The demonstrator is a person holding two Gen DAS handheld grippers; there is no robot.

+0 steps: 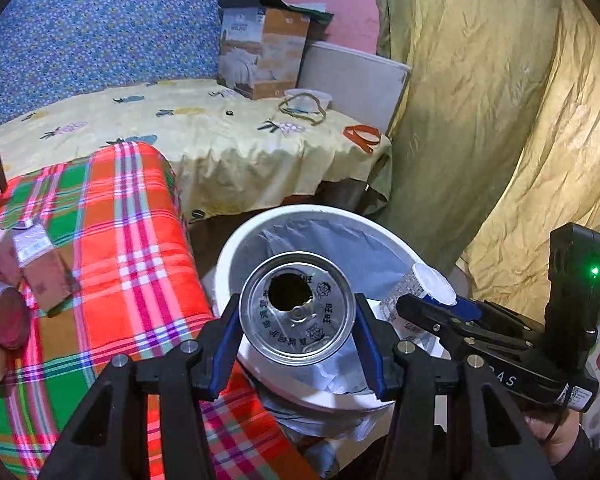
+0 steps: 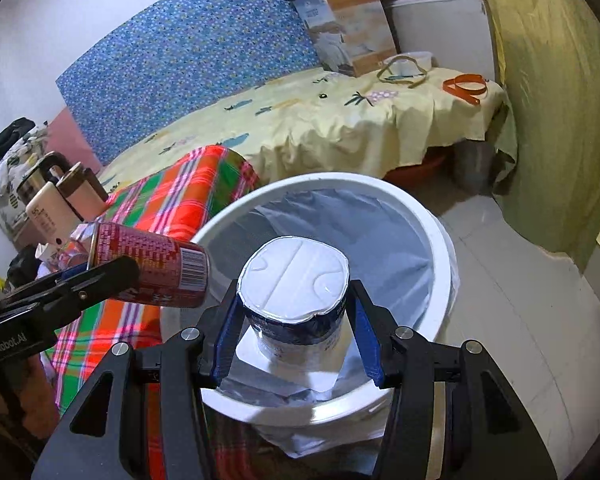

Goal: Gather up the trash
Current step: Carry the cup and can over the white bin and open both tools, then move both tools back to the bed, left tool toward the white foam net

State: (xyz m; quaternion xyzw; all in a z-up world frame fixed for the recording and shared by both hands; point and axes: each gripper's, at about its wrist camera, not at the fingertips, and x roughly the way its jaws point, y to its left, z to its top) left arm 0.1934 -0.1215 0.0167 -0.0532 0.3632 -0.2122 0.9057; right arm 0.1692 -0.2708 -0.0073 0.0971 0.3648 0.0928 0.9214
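While tilted down over bin (image 2: 440, 240) — left gripper (image 1: 298, 332) clamps can (image 1: 298, 308) | right gripper (image 2: 296, 332) clamps cup (image 2: 296, 300)

Both my cams sharp, no motion blur. Indoor light is even but bluish; curtain (image 1: 500, 120) glows warm at right. Glare on can top (image 1: 298, 308). Heavy fisheye bend, black vignette corners.

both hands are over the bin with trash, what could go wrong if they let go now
1. The can in the left gripper hangs near the white bin's rim on the plaid-cloth side; released now, it might clip the rim and land outside.
2. The can's mouth is open; any leftover liquid may spill.
3. The right gripper holds the sealed cup close to the can; dropping both together could knock one off course.
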